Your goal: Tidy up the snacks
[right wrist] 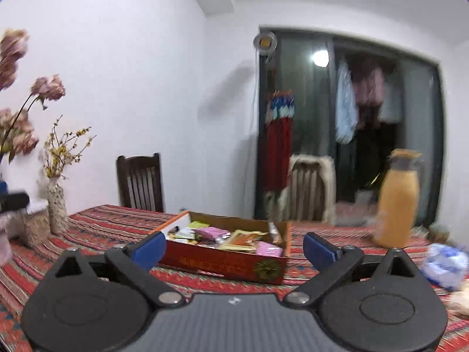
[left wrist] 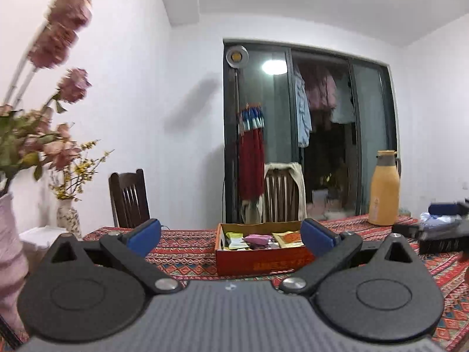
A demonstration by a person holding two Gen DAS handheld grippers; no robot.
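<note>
Blurred yellow flask (right wrist: 395,199) — snack packets (right wrist: 225,236) in box (right wrist: 222,267) unreadable.

Blurred in the right wrist view: tall orange-yellow flask with grey lid (right wrist: 397,199) far right on the table. Smeared too: pink dried flowers (left wrist: 63,26) at left, cut by the picture's edge. Unreadable gold lettering on the red cardboard snack box (left wrist: 263,259). Half cut off at right: blue-and-white plastic bag (right wrist: 445,264); contents indistinct.
</note>
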